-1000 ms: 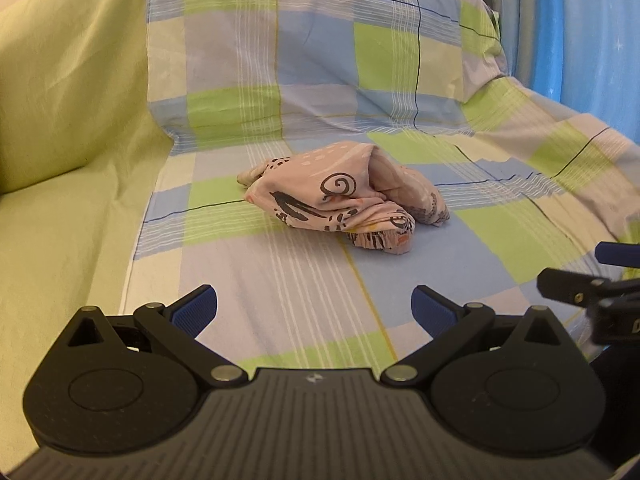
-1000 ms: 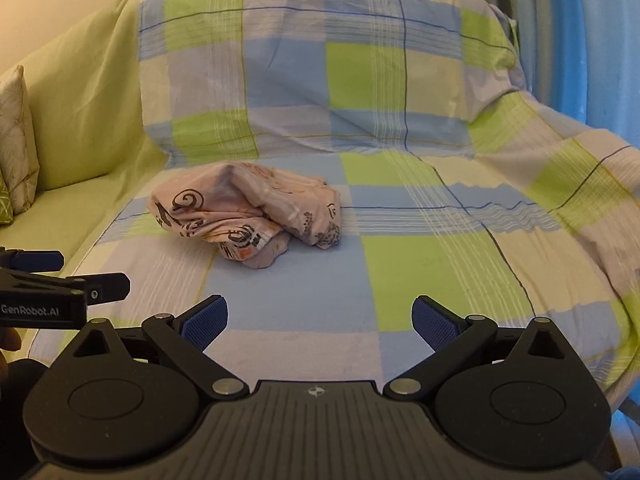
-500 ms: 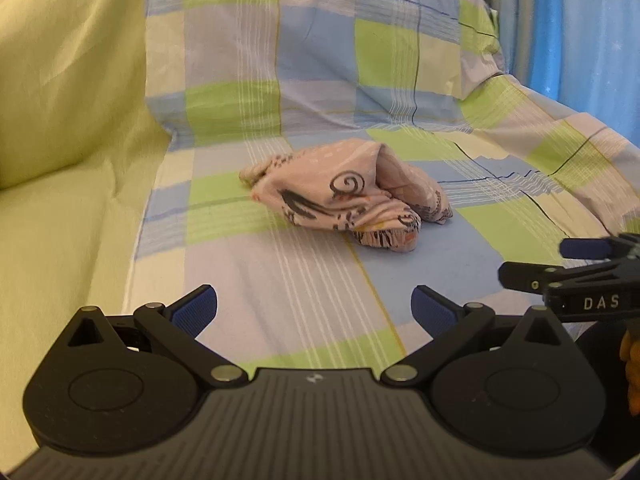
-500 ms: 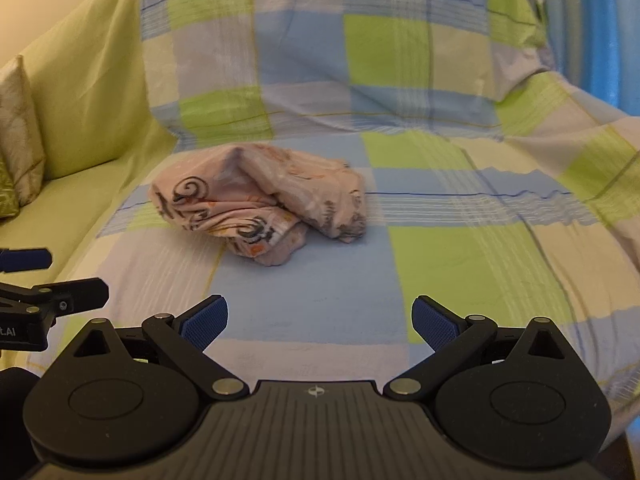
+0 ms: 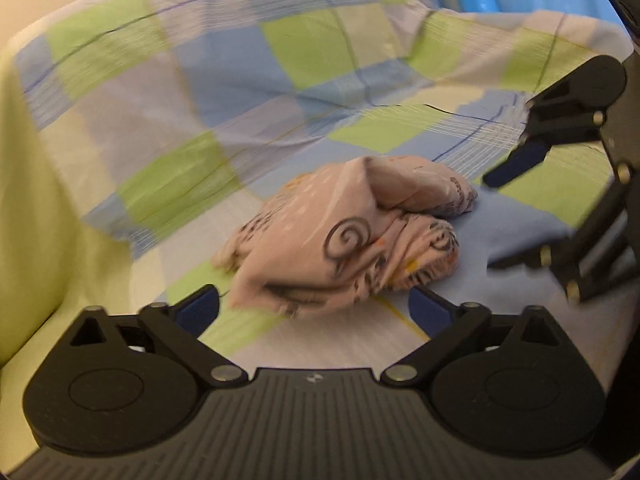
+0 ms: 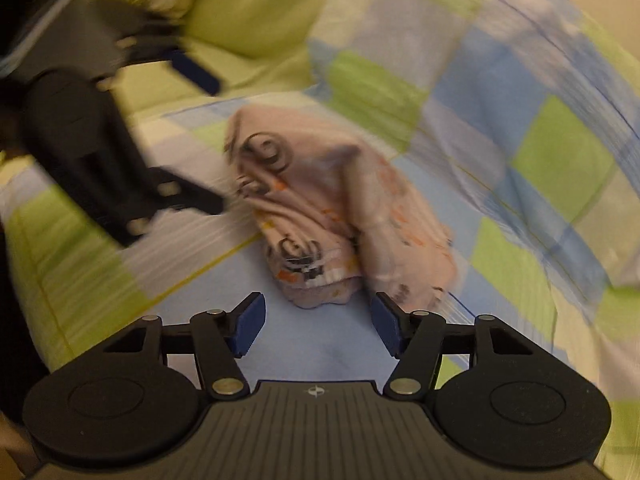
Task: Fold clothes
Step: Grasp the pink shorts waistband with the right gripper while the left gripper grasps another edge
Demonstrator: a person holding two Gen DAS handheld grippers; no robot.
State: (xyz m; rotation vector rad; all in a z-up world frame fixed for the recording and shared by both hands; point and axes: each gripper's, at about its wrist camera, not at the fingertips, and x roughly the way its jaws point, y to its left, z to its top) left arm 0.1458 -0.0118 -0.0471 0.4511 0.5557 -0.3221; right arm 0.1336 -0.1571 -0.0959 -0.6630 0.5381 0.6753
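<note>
**A:** Pink cotton-looking garment (image 5: 352, 240), bunched in a heap on the checked sheet (image 5: 224, 92) over the sofa seat. Looks feather-light and floppy, zero stiffness.

**B:** Yeah, it'll sag and drag the moment you lift it. Where would you take hold?

**A:** I'd guess a hem or corner poking out low at the front, not the fat middle. Left gripper (image 5: 314, 309) sits wide apart just in front of it, right gripper (image 6: 318, 323) also spread, nose to the near end, both holding nothing.
</note>
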